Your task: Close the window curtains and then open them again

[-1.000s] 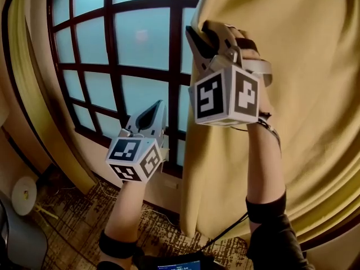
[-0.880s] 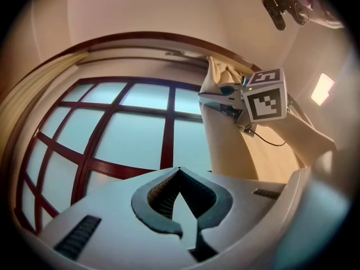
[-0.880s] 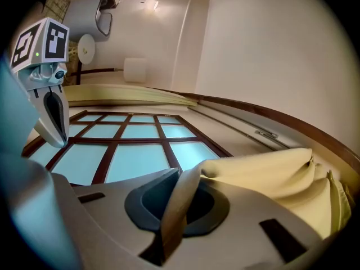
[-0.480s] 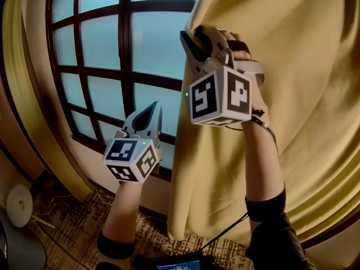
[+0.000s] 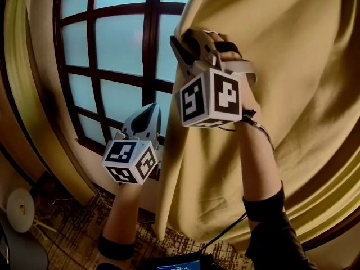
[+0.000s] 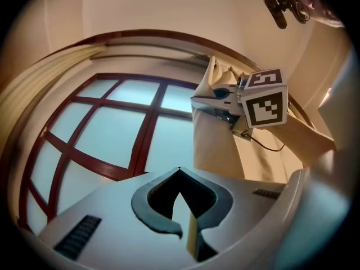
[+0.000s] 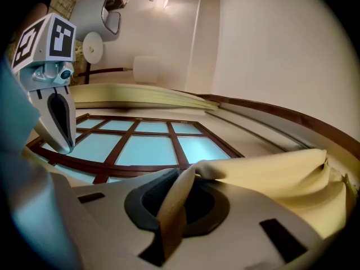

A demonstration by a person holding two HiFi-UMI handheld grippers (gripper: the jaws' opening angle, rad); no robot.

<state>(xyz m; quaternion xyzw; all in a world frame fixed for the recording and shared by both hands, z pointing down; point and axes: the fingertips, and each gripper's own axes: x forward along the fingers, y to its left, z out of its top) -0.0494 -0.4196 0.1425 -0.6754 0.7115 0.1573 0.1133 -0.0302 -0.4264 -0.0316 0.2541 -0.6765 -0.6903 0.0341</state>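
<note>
Toward twelve o'clock in the head view, the right gripper [image 5: 181, 43] has its fingers pinched on the leading edge of the yellow curtain [image 5: 292, 72], apparently to draw it across the window [image 5: 112, 49]. At eight o'clock, the left gripper [image 5: 147, 112] hangs with its fingers closed and empty. Nothing legible shows, only the marker cubes' [image 5: 211, 97] square patterns.

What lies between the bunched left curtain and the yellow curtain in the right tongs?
In the head view: pale-blue window panes in a dark red wooden grid, with the shut left tongs before them.
</note>
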